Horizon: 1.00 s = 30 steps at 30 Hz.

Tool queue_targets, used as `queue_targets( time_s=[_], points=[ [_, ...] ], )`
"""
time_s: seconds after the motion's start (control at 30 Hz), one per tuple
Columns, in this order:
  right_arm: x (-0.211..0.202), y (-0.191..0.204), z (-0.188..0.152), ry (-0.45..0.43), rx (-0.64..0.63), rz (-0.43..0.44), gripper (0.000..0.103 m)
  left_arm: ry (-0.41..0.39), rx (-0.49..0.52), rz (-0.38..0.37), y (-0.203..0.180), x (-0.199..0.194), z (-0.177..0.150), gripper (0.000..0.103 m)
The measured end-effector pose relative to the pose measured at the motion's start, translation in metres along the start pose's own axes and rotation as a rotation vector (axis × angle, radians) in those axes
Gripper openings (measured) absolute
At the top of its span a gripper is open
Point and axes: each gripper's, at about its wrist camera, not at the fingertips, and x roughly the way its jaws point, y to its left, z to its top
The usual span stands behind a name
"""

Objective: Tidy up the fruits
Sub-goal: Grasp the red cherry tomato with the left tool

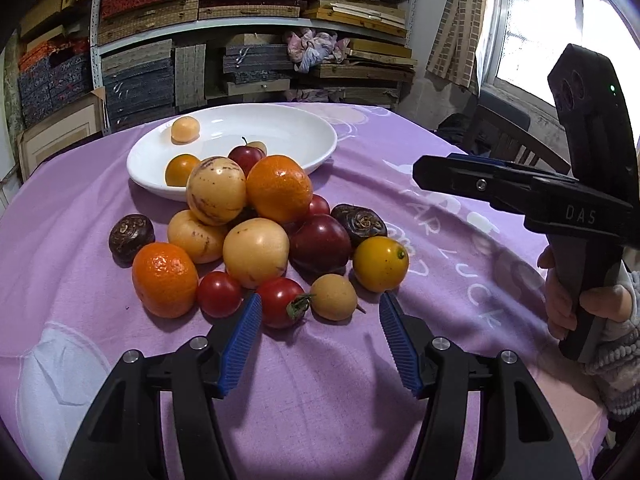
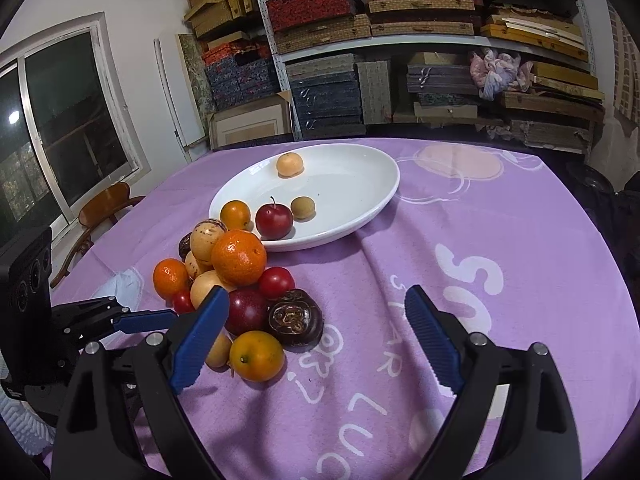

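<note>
A pile of fruit (image 1: 256, 232) lies on the purple cloth: oranges, yellow melons, dark plums, cherry tomatoes, brown passion fruits. A white plate (image 1: 296, 128) behind it holds several small fruits. My left gripper (image 1: 320, 308) is open and empty; a small tan fruit (image 1: 333, 297) and a cherry tomato (image 1: 280, 304) sit just beyond its tips. My right gripper (image 2: 316, 300) is open and empty, right of the pile (image 2: 240, 280), near a dark passion fruit (image 2: 295, 318) and a yellow-orange fruit (image 2: 256, 355). The plate (image 2: 360, 208) lies beyond.
The round table's purple cloth (image 1: 440, 280) has white lettering. Shelves of stacked boxes (image 1: 256, 20) stand behind the table. A wooden chair (image 2: 100, 212) and a window (image 2: 60, 120) are at the left in the right wrist view. The right gripper's body (image 1: 560, 200) shows in the left wrist view.
</note>
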Motion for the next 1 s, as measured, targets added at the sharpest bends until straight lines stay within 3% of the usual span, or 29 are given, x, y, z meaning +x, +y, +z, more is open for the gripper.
queue_targets(
  time_s=[0.17, 0.23, 0.3, 0.77, 1.0],
  points=[
    [-0.002, -0.005, 0.001, -0.003, 0.02, 0.003, 0.09, 0.014, -0.044, -0.007, 0.008, 0.006, 0.001, 0.061],
    [-0.002, -0.006, 0.002, -0.003, 0.026, 0.002, 0.091, 0.036, -0.067, -0.015, 0.013, 0.008, 0.0, 0.052],
    [-0.002, -0.006, 0.002, -0.003, 0.028, 0.002, 0.091, 0.045, -0.095, -0.028, 0.02, 0.01, -0.001, 0.05],
    [0.004, -0.005, 0.0, 0.022, 0.027, 0.006, 0.091, 0.047, -0.178, -0.047, 0.039, 0.006, -0.006, 0.052],
    [0.006, -0.006, -0.001, 0.03, 0.029, 0.007, 0.091, 0.062, -0.208, 0.002, 0.05, 0.002, -0.012, 0.051]
  ],
)
